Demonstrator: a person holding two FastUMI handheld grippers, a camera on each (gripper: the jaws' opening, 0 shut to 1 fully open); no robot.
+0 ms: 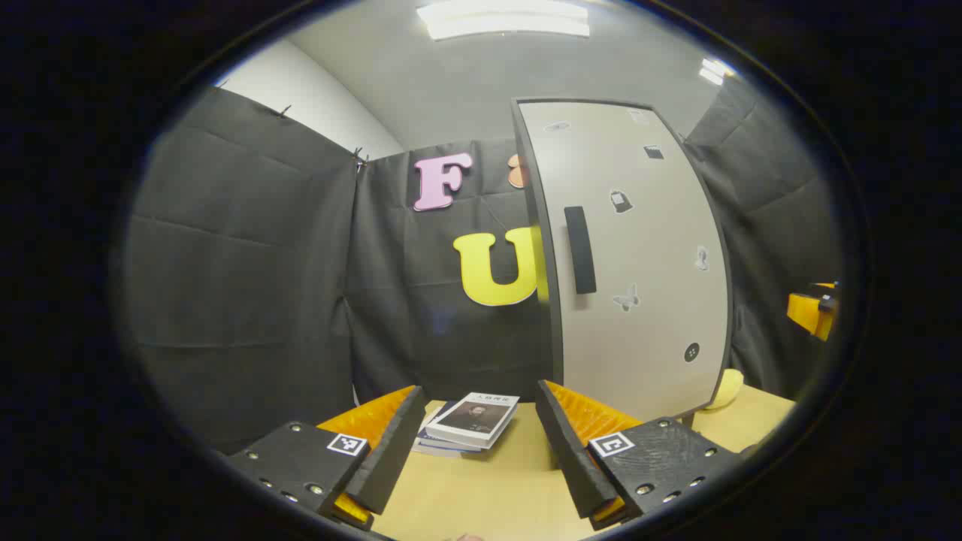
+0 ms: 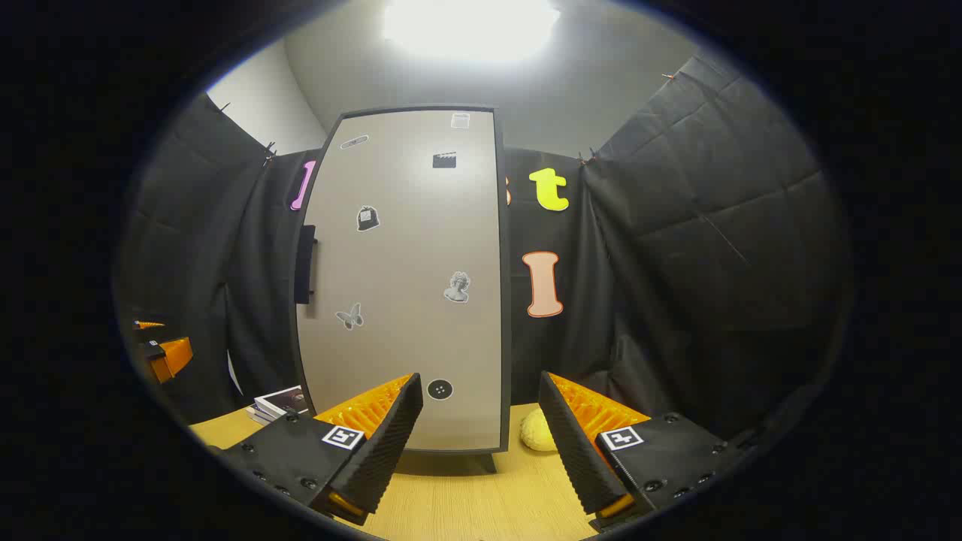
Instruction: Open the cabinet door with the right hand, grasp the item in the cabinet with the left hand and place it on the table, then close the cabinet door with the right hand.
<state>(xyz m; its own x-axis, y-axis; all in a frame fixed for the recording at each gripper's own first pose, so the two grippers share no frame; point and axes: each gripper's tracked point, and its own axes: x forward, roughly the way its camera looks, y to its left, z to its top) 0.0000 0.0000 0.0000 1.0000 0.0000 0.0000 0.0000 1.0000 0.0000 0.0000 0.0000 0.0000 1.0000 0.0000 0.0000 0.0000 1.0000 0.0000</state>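
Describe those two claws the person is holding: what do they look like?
Each claw has two wedge-shaped fingers with ribbed inner pads. Behind every finger sits a flat dark block with small screws and a square black-and-white marker tag. The left claw and right claw look alike. No cables or sleeves are visible.

- The cabinet door (image 2: 406, 278) looks like smooth, matt grey laminate with a dark edge band; flat paper-like stickers (image 2: 457, 287) lie on it.
- Its handle (image 1: 579, 249) looks like matt dark plastic.
- The table (image 2: 466, 503) shows a pale wood grain with a smooth, low-sheen finish.
- The books (image 1: 470, 422) have smooth paper covers with a slight gloss.
- The booth wall (image 1: 240, 285) is matt cloth, creased in folds.
- The lump (image 2: 538, 435) beside the cabinet looks rough and dimpled.
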